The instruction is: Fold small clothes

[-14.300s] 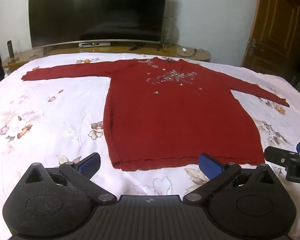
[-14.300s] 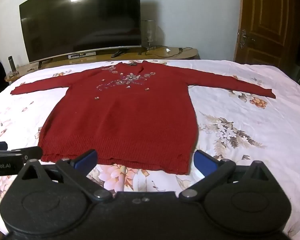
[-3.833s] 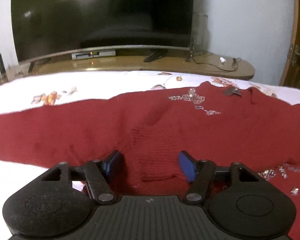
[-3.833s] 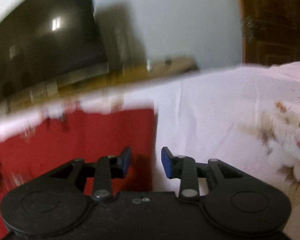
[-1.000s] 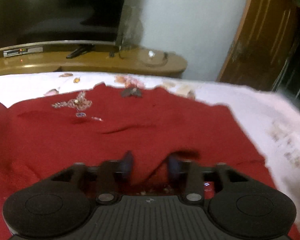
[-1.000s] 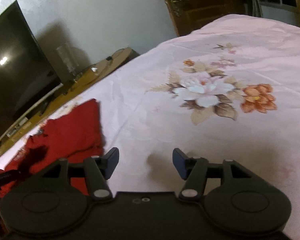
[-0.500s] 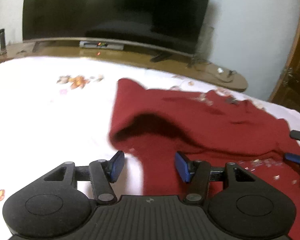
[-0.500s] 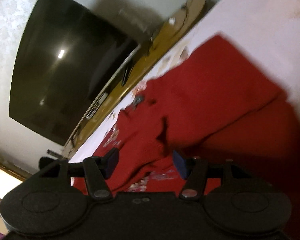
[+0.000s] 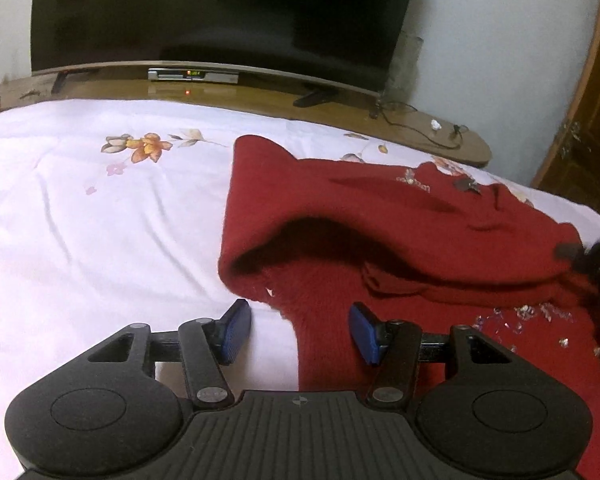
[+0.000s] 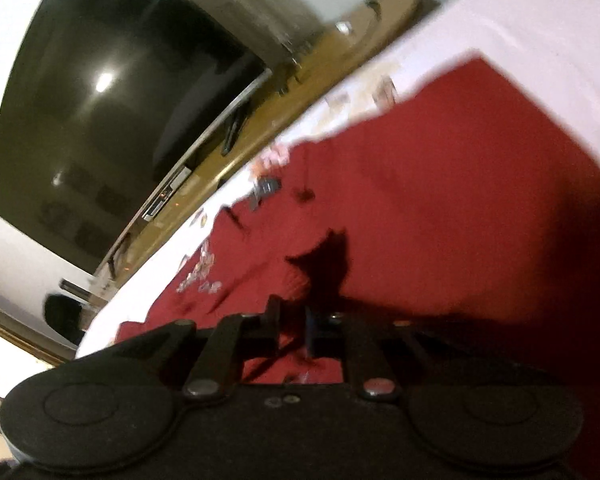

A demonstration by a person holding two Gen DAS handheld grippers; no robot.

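Dim room; right view motion-blurred, fisheye-warped edges.

My sweater [image 9: 400, 240] is matt red knit with shiny sequins at 3 o'clock. The bedsheet [image 9: 100, 220] is smooth printed cloth. My left hand-held gripper [image 9: 298, 330] is matt black plastic; the bench [image 9: 260, 96] is glossy wood.
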